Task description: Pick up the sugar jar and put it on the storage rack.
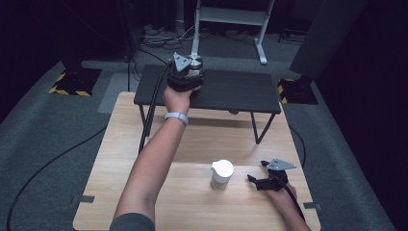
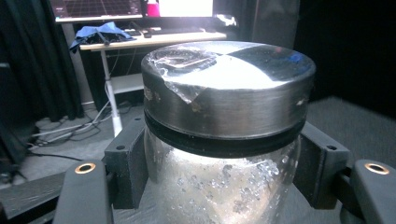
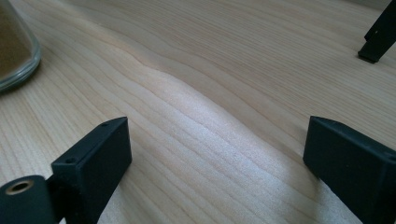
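Observation:
My left gripper point(image 1: 188, 72) is held out over a low black table point(image 1: 240, 91) at the far side. It is shut on a glass jar point(image 2: 223, 186) of clear white grains with a round metal lid point(image 2: 229, 88); the jaws press on the glass just under the lid. That lid point(image 1: 195, 61) peeks out beyond the hand in the high view. My right gripper point(image 1: 258, 172) rests on the wooden table point(image 1: 192, 202) at the near right, jaws open with only bare wood between them point(image 3: 217, 135).
A second jar with a white lid point(image 1: 222, 173) stands on the wooden table just left of the right gripper; its glass base with brown contents point(image 3: 14, 46) shows at the right gripper view's left edge. A black table leg point(image 3: 376, 39) stands farther off.

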### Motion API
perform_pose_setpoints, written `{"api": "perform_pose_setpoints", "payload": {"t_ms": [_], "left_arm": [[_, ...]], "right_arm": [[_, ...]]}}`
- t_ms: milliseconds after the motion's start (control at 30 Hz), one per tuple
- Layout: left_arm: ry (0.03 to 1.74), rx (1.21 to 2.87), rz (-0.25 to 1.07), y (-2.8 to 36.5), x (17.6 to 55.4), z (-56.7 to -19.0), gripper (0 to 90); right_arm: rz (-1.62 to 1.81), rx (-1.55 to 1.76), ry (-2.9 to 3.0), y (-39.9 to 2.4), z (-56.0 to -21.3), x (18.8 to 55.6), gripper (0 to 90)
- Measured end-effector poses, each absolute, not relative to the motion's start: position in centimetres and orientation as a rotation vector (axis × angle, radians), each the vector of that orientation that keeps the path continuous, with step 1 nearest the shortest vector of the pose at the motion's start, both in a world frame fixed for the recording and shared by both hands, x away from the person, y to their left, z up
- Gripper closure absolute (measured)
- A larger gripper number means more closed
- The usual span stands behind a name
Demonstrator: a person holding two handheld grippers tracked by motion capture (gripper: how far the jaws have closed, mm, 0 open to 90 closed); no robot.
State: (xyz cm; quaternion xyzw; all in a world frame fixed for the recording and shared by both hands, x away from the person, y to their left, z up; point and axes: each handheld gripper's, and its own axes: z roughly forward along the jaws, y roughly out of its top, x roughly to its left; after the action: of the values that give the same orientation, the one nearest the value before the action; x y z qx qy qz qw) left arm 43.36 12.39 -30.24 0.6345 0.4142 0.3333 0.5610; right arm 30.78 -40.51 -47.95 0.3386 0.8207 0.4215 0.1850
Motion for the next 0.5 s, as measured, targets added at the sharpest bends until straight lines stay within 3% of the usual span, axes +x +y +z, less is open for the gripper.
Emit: {"api": "perform_pose_setpoints", "payload": {"t_ms": [500], "left_arm": [[0.992,1.528,0.836,10.7,44.0,-30.9,30.9]], "right_arm": [[1.187,0.955,2.312,-40.5,-47.9,30.8,7.3]]}}
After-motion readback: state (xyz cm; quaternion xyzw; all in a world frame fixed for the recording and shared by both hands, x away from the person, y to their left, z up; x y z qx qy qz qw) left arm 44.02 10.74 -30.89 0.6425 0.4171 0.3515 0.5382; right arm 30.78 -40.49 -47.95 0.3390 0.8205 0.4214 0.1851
